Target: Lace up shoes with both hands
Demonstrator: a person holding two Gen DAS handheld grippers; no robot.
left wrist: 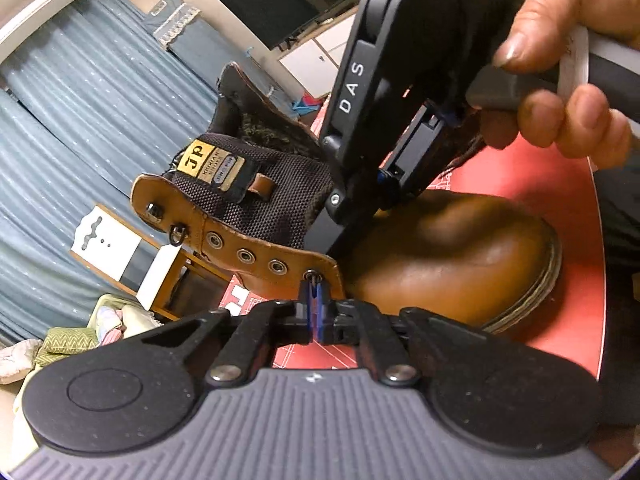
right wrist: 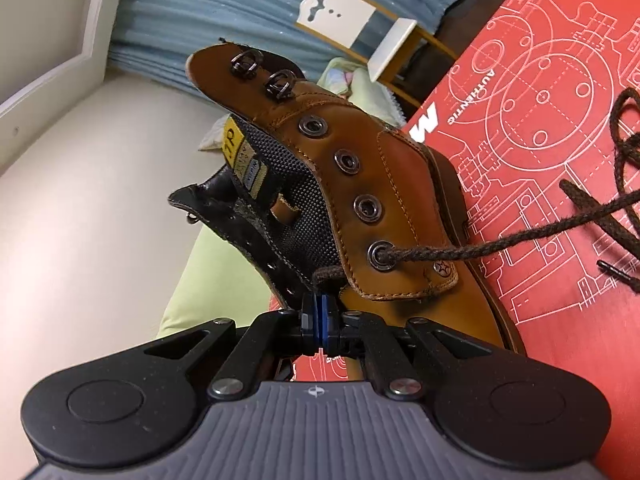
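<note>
A brown leather boot [left wrist: 448, 248] is lying on a red printed board [right wrist: 540, 120], its dark mesh tongue [left wrist: 256, 208] pulled open and its toe pointing toward the person. In the left wrist view, the left tool [left wrist: 315, 312] is sitting with its blue-padded fingers pressed together right at the lowest eyelet [left wrist: 312, 276] of the near flap — a thin dark tip seems pinched there, though I cannot tell for certain what it is. The right tool [left wrist: 390, 182] is reaching down from above into the boot's throat beside the tongue, and a hand [left wrist: 580, 52] is gripping its handle.

In the right wrist view, the right tool's fingers [right wrist: 308, 316] are closed together at the base of the tongue, touching the dark lace [right wrist: 500, 240] where it is passing under the flap. From there the lace is running out through the lowest eyelet on that side and trailing across the red board, where the rest is lying in loose loops, its tip [right wrist: 618, 274] resting apart from the boot. The upper eyelets and hooks are standing unlaced.
</note>
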